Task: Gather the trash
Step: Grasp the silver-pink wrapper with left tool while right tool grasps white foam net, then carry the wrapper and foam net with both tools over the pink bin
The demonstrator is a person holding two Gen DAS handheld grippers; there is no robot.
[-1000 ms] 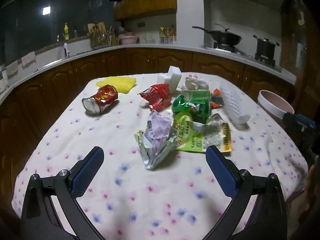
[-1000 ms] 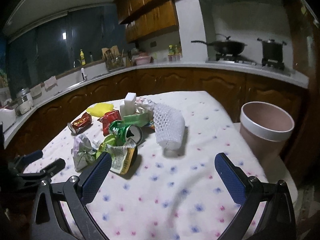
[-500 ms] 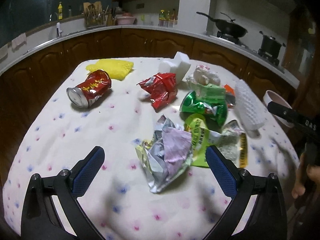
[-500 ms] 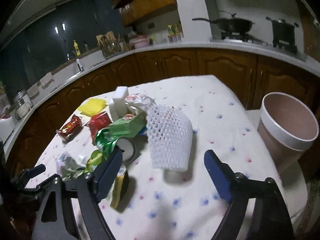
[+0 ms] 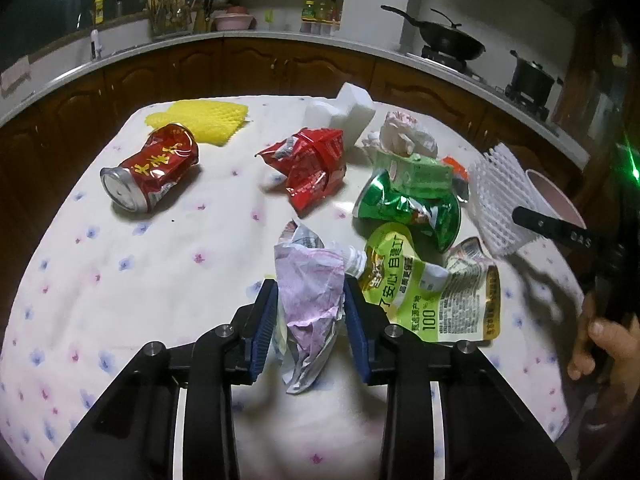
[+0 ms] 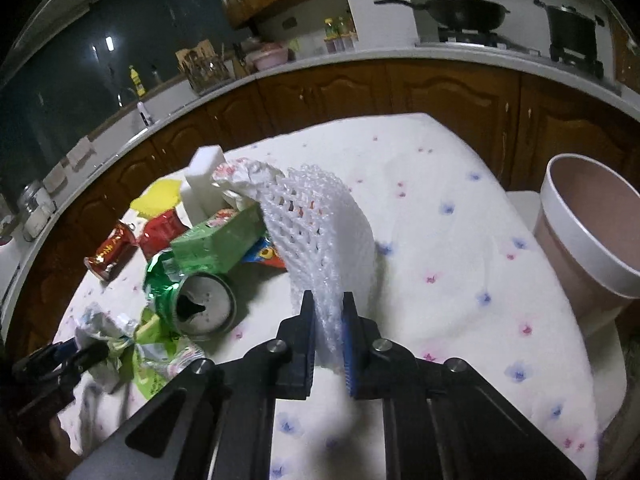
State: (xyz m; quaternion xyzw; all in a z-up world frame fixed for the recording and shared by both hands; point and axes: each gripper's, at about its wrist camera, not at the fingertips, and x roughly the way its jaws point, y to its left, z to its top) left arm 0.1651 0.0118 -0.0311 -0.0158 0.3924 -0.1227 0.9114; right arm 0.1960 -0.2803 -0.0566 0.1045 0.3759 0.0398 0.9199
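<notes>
A crumpled lilac-and-silver wrapper (image 5: 310, 292) is sitting pinched upright on the table; a white foam net (image 6: 320, 236) is arching up, its near end clamped.

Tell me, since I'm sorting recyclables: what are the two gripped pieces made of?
Crumpled wrapper: likely foil-lined plastic film; sharp creases, silvery shiny inside, matte lilac outside. White net sleeve: apparently foamed plastic mesh; soft, matte, open lattice, squashed between the pads.
</notes>
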